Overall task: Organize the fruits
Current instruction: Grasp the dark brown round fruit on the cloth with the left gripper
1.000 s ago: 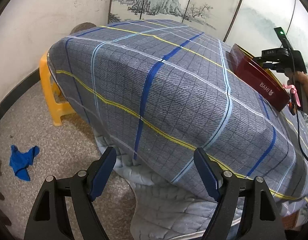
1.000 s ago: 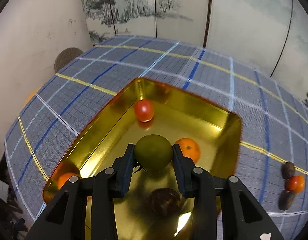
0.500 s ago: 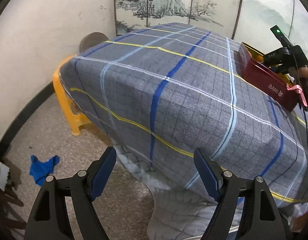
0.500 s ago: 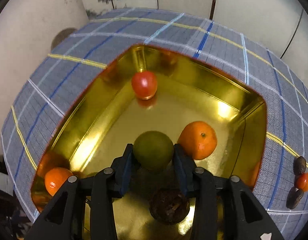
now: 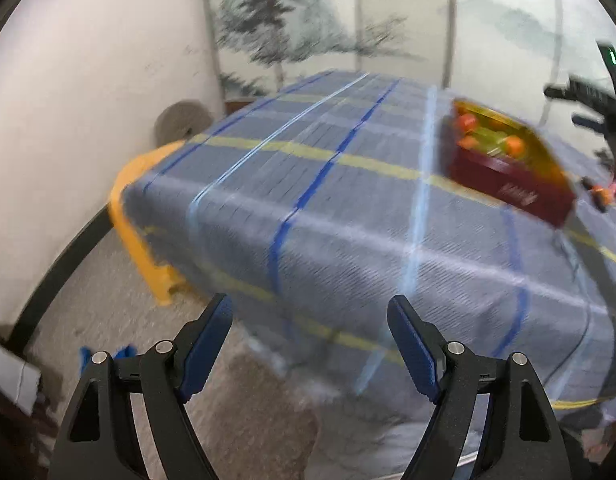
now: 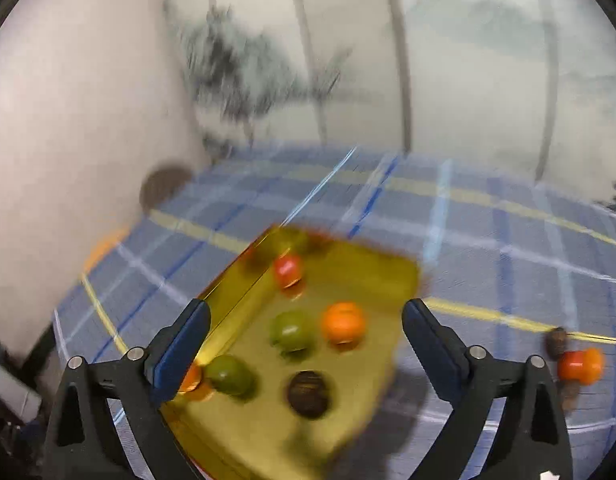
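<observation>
A gold-lined red box (image 6: 371, 276) sits on the plaid table. In it lie a green fruit (image 6: 290, 330), a second green fruit (image 6: 230, 374), an orange (image 6: 343, 322), a red fruit (image 6: 288, 271), a dark brown fruit (image 6: 308, 394) and an orange one at the near left corner (image 6: 190, 378). My right gripper (image 6: 306, 338) is open and empty above the box. An orange fruit (image 6: 579, 365) and dark fruits (image 6: 555, 342) lie on the cloth to the right. My left gripper (image 5: 309, 346) is open and empty, off the table's near edge; the box (image 5: 507, 188) shows at its right.
A blue, yellow-striped plaid cloth (image 5: 327, 208) covers the table. A yellow stool (image 5: 140, 220) stands at its left corner. A painted folding screen (image 5: 347, 20) stands behind. Both views are motion-blurred.
My right gripper has opened and let the green fruit drop into the box, then pulled back and up. My left gripper has swung to the right, bringing the box into its view.
</observation>
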Demonstrator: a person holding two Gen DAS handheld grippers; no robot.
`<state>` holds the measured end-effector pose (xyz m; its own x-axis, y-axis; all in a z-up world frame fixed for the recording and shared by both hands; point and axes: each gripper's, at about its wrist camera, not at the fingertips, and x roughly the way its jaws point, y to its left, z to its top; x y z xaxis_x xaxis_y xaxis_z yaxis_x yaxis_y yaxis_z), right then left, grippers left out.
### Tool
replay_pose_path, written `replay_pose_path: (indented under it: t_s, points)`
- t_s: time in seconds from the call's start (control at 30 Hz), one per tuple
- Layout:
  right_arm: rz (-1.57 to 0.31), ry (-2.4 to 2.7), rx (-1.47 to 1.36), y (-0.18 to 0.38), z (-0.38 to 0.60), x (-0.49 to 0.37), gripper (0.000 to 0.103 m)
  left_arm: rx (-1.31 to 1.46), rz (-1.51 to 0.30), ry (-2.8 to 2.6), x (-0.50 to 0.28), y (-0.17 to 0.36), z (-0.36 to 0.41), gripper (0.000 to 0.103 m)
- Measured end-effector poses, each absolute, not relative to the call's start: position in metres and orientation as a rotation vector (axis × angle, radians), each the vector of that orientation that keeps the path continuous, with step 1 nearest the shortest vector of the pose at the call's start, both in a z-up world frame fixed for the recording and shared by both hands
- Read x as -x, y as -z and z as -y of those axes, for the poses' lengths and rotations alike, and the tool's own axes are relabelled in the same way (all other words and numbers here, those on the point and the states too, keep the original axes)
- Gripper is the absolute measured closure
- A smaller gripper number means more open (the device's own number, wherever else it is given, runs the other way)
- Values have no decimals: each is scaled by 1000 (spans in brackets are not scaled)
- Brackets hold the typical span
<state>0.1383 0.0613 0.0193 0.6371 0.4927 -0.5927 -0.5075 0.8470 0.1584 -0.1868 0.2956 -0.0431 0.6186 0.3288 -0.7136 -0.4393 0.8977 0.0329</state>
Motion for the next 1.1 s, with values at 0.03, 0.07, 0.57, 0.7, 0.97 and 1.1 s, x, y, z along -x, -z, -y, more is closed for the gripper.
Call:
replay_pose_path:
  t_s: [0.03,0.07,0.57,0.7,0.97,1.1]
  points:
    - [-633,-530,17,-23,-40,-136,6,137,-772,-418,182,37,-289,23]
    - [-606,-491,16,-25,-22,-136,4,117,-758,-391,176,31,-281,23]
    - [-662,86,-404,54,314,-166,0,-54,-714,175,6,-23,-87,23]
    - [-668,57,-559,67,335,-165,0,-42,-756,273,-52,-13,-28,23]
    - [-655,54,-634,71,349,-161,1,-77,-800,263,-135,35,51,23]
    - [-648,38,-638,73,350,-165,1,-59,-825,244,-159,50,61,31]
